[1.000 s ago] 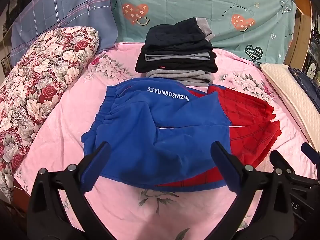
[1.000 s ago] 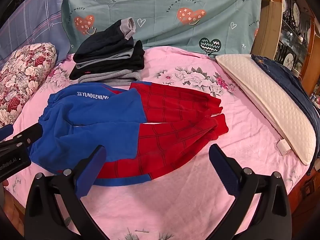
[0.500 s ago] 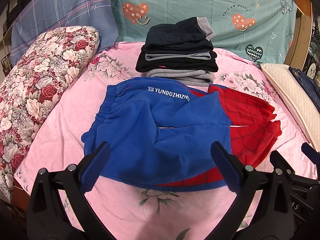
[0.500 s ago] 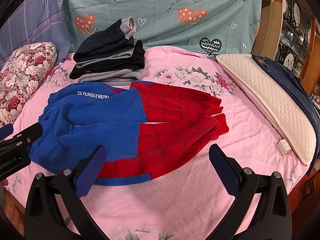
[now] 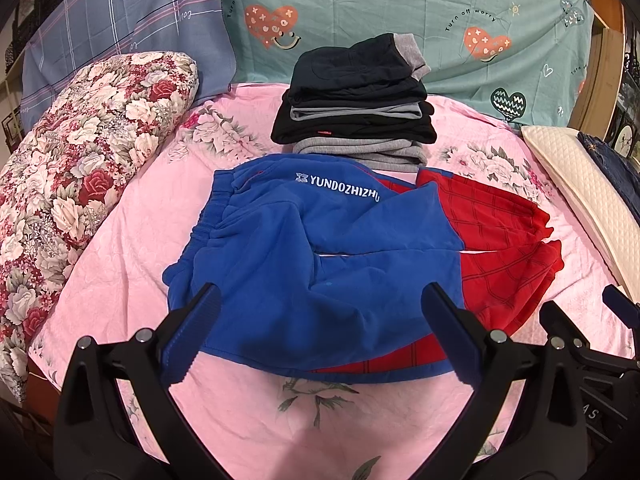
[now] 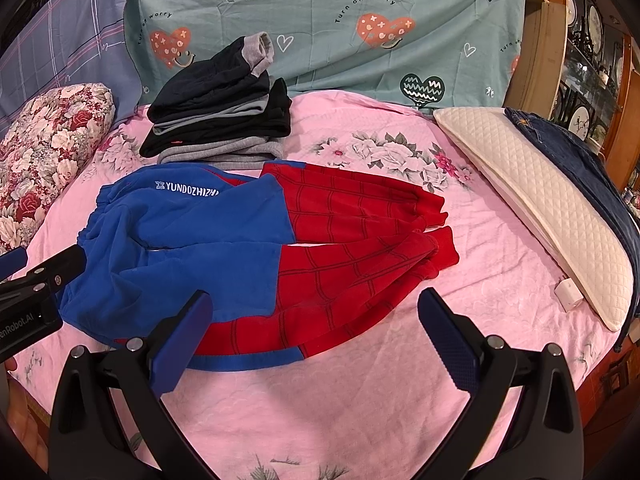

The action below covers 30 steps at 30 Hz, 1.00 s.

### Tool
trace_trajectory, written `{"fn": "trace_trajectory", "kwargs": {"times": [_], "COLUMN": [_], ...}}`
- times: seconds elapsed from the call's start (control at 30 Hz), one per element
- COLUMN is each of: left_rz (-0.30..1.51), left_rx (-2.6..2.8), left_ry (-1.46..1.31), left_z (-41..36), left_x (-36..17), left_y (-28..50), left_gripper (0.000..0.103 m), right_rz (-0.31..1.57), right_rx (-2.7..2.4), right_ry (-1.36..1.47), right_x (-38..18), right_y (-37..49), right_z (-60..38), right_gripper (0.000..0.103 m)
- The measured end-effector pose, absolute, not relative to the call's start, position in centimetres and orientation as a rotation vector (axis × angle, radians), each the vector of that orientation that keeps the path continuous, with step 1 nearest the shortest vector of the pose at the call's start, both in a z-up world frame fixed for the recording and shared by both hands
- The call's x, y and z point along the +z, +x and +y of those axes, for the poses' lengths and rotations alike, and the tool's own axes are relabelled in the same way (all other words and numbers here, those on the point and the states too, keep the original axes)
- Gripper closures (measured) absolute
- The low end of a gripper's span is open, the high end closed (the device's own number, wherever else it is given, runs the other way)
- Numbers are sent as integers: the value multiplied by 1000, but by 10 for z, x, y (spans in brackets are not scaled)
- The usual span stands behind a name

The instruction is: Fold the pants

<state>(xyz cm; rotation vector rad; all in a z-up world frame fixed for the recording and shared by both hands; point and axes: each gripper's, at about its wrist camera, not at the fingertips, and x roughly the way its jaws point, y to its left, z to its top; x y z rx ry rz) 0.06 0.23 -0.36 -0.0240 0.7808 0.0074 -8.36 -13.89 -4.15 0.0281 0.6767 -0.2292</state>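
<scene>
Blue and red pants (image 5: 320,264) (image 6: 224,248) lie spread on the pink bed sheet, waistband to the left, red legs to the right. White lettering runs along the blue upper part. My left gripper (image 5: 320,336) hovers open over the near blue hem, with nothing between its fingers. In the right wrist view my right gripper (image 6: 316,336) hangs open above the near edge of the red leg, also holding nothing. The left gripper's body (image 6: 32,292) shows at that view's left edge, and the right gripper's body (image 5: 592,344) sits at the left wrist view's right edge.
A stack of folded dark and grey clothes (image 5: 356,108) (image 6: 224,116) sits just behind the pants. A floral bolster (image 5: 80,168) lies on the left. A cream pillow (image 6: 536,196) with dark denim (image 6: 580,160) lines the right side. Teal bedding (image 6: 320,20) stands behind.
Nothing has visibly changed; both grippers hold still and open over the pants, with only a very slight camera shift.
</scene>
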Motion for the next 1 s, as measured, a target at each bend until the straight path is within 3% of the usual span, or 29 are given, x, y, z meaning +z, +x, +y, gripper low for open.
{"fn": "trace_trajectory", "kwargs": {"times": [1.0], "left_rz": [786], "left_rx": [5], "left_ry": [-25], "left_z": [5], "left_x": [-8], "left_y": [1], "left_gripper": [2], "right_rz": [681], "right_rx": [-228], "right_ry": [29], "right_x": [-42], "right_y": [-83], "right_z": [-138], "right_gripper": [1]}}
